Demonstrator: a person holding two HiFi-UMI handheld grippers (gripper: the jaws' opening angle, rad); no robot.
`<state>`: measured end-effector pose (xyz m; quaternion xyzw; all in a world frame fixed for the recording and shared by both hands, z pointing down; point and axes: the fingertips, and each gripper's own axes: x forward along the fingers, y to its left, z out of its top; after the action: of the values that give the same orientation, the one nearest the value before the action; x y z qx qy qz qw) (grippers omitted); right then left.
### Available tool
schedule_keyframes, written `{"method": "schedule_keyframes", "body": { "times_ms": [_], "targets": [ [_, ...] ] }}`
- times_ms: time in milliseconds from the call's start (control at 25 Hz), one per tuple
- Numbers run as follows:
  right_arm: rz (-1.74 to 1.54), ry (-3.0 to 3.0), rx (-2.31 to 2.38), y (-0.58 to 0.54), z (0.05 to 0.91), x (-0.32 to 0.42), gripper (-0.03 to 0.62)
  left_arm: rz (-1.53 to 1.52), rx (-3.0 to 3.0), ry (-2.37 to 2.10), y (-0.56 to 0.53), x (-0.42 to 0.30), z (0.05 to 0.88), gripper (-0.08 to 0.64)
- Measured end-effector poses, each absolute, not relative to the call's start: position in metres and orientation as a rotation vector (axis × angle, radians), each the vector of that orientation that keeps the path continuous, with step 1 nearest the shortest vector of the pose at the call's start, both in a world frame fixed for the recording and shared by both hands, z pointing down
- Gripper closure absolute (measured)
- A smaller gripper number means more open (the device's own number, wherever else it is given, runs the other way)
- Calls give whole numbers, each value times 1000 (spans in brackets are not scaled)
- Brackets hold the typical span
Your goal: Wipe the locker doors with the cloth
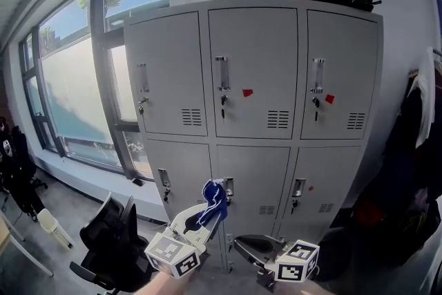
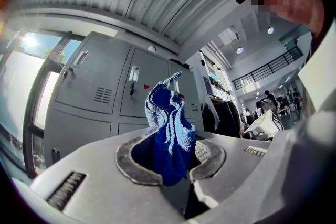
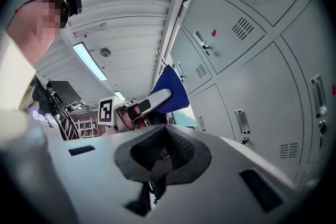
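Two hand-held grippers low before grey locker doors (image 1: 252, 72), clear of them. Left hand-held gripper (image 1: 202, 217) pinches blue cloth (image 1: 213, 198), cloth bunched upright above jaws. Right hand-held gripper (image 1: 250, 245) jaws closed together, holding nothing.

Bright daylight from the window (image 1: 76, 79) at left, strong fisheye bending at edges, dark vignetted corners in gripper views.

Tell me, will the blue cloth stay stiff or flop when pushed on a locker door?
Probably floppy: the blue cloth bunches in folds in the left gripper. Its fuzzy weave looks soft, so it should squash flat against a locker door.
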<state>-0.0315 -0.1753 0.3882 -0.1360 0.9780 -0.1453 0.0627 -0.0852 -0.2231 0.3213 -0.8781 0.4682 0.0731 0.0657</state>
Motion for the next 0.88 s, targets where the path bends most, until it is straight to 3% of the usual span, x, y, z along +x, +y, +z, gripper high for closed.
{"method": "schedule_keyframes", "body": {
  "times_ms": [360,880],
  "targets": [
    [-231,2981,-426,-215,310,-24,586,109,-2511,1275,-246,-90,243,466],
    [-13,2998,-566,-240,250,-97,586,-40,-2253,1042,-292,-148,124,468]
  ]
}}
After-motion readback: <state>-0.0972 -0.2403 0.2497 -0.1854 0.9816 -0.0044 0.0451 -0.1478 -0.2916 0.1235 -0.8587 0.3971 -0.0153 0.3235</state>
